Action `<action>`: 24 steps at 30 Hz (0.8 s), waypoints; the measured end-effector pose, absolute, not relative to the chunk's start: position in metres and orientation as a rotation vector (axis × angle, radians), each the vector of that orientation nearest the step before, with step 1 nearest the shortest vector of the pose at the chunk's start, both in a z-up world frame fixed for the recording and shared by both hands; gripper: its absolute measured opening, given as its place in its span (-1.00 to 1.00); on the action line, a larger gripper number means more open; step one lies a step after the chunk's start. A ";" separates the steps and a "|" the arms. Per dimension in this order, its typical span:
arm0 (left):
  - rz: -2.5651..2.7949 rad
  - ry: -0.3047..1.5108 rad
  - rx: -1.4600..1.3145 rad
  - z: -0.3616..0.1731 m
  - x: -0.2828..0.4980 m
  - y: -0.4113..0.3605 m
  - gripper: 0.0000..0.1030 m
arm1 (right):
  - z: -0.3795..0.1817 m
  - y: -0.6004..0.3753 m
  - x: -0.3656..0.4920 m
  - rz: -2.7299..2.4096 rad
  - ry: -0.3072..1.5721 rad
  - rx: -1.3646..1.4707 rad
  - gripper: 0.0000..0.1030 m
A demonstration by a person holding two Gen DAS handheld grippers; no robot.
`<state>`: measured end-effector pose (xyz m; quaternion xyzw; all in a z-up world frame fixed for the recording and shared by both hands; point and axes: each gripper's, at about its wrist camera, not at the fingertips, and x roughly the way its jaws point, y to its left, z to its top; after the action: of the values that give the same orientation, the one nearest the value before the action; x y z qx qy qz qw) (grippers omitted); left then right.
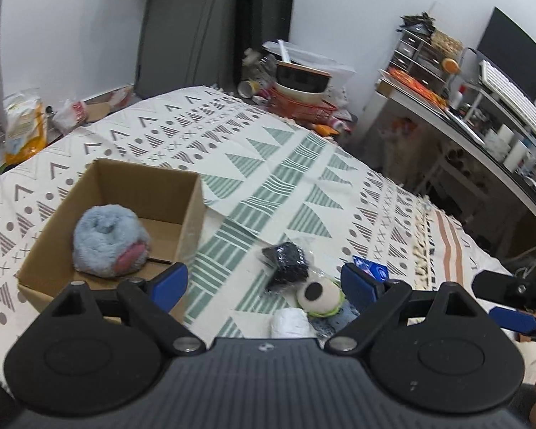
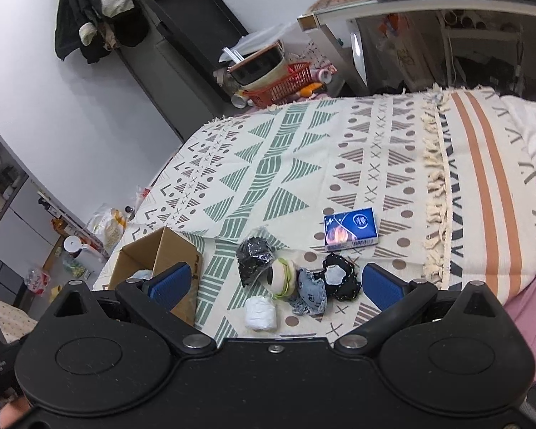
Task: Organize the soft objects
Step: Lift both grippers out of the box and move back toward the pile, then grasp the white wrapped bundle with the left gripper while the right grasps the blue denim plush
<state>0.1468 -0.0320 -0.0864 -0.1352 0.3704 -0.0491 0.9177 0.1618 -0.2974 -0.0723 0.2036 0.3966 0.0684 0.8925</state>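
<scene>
Both tools are hovering above a patterned blanket (image 2: 303, 157) with their blue pads spread wide and nothing between them.

The left tool (image 1: 264, 284) is hanging over the near end of a small pile. Closest to it, just ahead of its base, a white roll (image 1: 290, 321) is lying on the blanket, touching a cream plush burger (image 1: 319, 295) with a black spot. Beyond these a black bundle in clear wrap (image 1: 286, 262) is resting. Off the tool's left pad, a cardboard box (image 1: 193, 214) is sitting open with a fluffy blue plush (image 1: 107, 239) inside, against its near wall. Off the right pad, a corner of a blue packet (image 1: 371, 270) is showing.

The right tool (image 2: 275, 284) is looking at the same pile from the other side. Between its pads the white roll (image 2: 261, 312) is lying nearest, then the burger (image 2: 280, 279), a denim piece (image 2: 311, 293) and a black and white cloth (image 2: 341, 279), all touching or overlapping. The wrapped black bundle (image 2: 253, 259) is sitting just past them, and the blue packet (image 2: 350, 228) is lying farther out, apart from the pile. The box (image 2: 160, 254) is standing beyond the left pad.
</scene>
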 end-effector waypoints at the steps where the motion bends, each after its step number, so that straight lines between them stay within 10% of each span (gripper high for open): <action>1: -0.110 0.767 -0.276 -0.088 0.147 -0.035 0.78 | -0.073 -0.298 0.163 0.138 0.831 0.423 1.00; 14: -0.189 0.852 -0.220 -0.122 0.155 -0.061 0.72 | -0.109 -0.307 0.191 0.049 0.954 0.538 0.92; 24: -0.164 0.918 -0.229 -0.151 0.174 -0.070 0.64 | -0.155 -0.301 0.226 0.017 1.099 0.583 0.40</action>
<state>0.1741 -0.0705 -0.1505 -0.1099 0.4416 -0.0789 0.8870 0.2259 -0.3006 -0.1548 0.2732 0.5149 0.0080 0.8125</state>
